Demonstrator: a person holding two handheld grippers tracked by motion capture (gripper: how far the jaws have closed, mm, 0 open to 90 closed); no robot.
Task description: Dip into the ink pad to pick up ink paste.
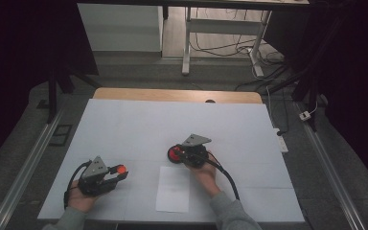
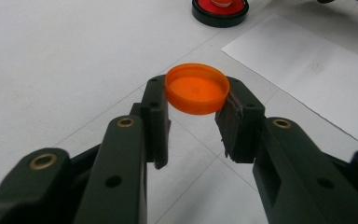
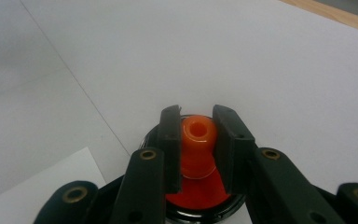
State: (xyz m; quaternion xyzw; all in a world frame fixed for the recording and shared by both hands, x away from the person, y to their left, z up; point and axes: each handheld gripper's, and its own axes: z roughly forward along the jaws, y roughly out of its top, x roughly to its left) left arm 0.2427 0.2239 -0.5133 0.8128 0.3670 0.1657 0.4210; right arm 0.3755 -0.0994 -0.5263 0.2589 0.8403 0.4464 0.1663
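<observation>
An orange round cap (image 2: pixel 196 91) sits open side up, pinched by its rim, with my left gripper (image 2: pixel 196 85) shut on it just above the white table cover. In the high view the left gripper (image 1: pixel 119 173) is at the front left with the cap (image 1: pixel 120 169) at its tips. My right gripper (image 3: pixel 198 115) is shut on the orange neck (image 3: pixel 197 133) of a red piece that stands in a black round base (image 3: pixel 151 137). That base (image 1: pixel 175 154) lies near the table's middle, by the right gripper (image 1: pixel 178 154). The neck's mouth is open.
A loose white sheet (image 1: pixel 173 188) lies near the front edge between the two hands. The white table cover (image 1: pixel 172 124) spans most of the top, and a wooden strip (image 1: pixel 172 94) shows at the far edge. Desk legs and cables stand on the floor beyond.
</observation>
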